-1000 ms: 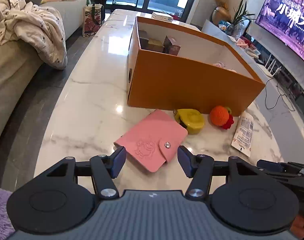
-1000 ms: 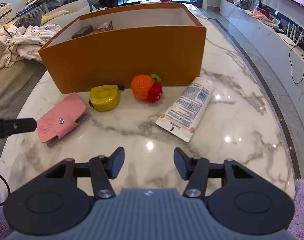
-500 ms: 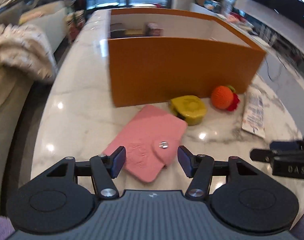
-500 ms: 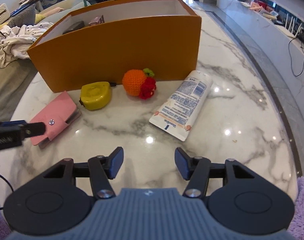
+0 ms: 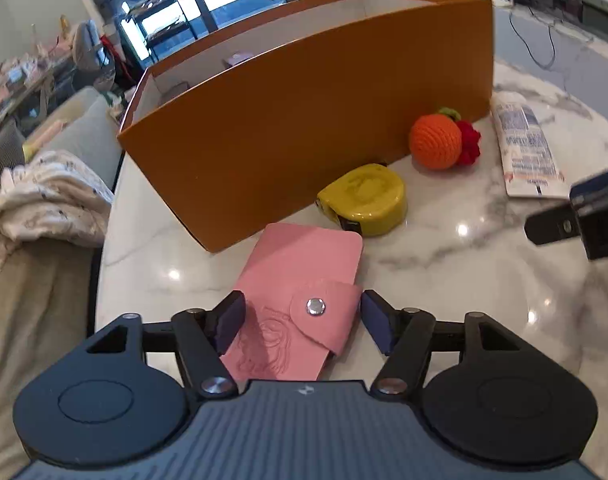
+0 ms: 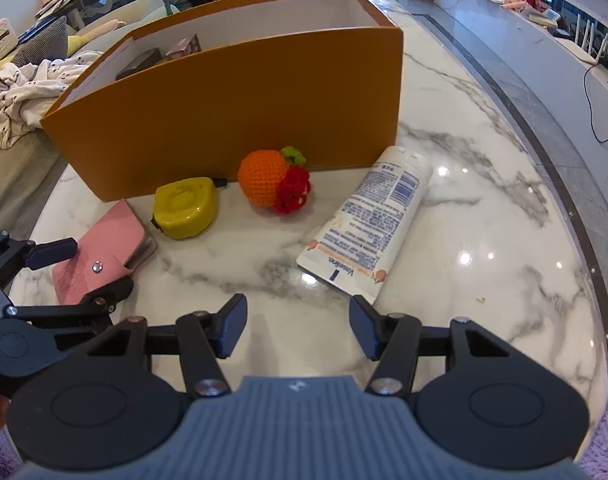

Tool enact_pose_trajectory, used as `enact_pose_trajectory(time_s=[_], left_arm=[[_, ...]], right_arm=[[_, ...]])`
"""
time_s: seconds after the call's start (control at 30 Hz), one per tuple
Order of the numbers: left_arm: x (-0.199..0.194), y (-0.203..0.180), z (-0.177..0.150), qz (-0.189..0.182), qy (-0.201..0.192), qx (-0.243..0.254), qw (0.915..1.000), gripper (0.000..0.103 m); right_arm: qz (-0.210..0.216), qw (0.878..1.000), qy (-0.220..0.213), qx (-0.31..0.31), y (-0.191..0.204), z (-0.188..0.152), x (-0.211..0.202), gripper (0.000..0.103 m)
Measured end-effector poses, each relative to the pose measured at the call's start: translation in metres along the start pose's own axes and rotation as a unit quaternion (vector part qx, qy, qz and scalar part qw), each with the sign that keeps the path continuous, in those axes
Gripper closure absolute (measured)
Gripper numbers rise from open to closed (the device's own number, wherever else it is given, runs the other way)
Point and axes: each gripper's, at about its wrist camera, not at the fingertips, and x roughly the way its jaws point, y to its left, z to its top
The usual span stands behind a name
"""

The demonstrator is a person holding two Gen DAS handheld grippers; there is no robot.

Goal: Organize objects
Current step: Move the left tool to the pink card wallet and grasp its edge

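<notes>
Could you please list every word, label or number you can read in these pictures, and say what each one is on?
"Vaseline": on the white tube, near its crimped end.
Rest of the tube's print, and its barcode: too small to read.
Embossed drawing on the pink wallet: no words.
Nothing else legible.
</notes>
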Motion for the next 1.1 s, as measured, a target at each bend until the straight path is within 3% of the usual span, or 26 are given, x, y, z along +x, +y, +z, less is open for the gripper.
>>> enact_pose_trajectory(time_s=[0.17, 0.23, 0.3, 0.4, 0.53, 0.67, 0.83, 0.97, 1.1], left_arm=[[0.005, 0.006, 0.004, -0.008, -0.001, -0.014, 0.9999, 0.021], [0.004, 0.003, 0.004, -0.007, -0.002, -0.009, 0.9999, 0.027], [-0.002, 0.001, 0.005, -0.012, -0.006, 0.001, 0.9999, 0.045], [-0.009, 0.003, 0.006, -0.024, -0.010, -0.006, 0.9996, 0.060], [-0.015, 0.014, 0.007, -0.042, -0.012, -0.042, 0.9982, 0.062], [-0.025, 0.024, 0.008, -0.087, -0.015, -0.077, 0.9931, 0.064], [-0.033, 0.030, 0.009, -0.172, -0.012, -0.124, 0.9771, 0.064], [-0.033, 0.038, 0.009, -0.246, 0.002, -0.182, 0.9519, 0.064], [-0.027, 0.046, 0.006, -0.294, 0.016, -0.232, 0.9271, 0.064]], right_arm=[[0.003, 1.000, 0.003, 0.001, -0.001, 0.000, 0.002, 0.044], [0.005, 1.000, 0.001, 0.001, 0.000, 0.000, 0.001, 0.044], [0.008, 1.000, -0.001, 0.001, 0.001, 0.000, -0.001, 0.044], [0.015, 1.000, -0.002, -0.004, 0.005, -0.001, -0.003, 0.045], [0.028, 1.000, 0.000, -0.011, 0.013, -0.003, -0.007, 0.045], [0.042, 0.999, -0.001, -0.019, 0.020, -0.004, -0.012, 0.050], [0.057, 0.998, -0.002, -0.031, 0.028, -0.006, -0.016, 0.065], [0.073, 0.997, 0.013, -0.034, 0.032, -0.010, -0.016, 0.073], [0.102, 0.994, 0.034, -0.024, 0.036, -0.016, -0.012, 0.074]])
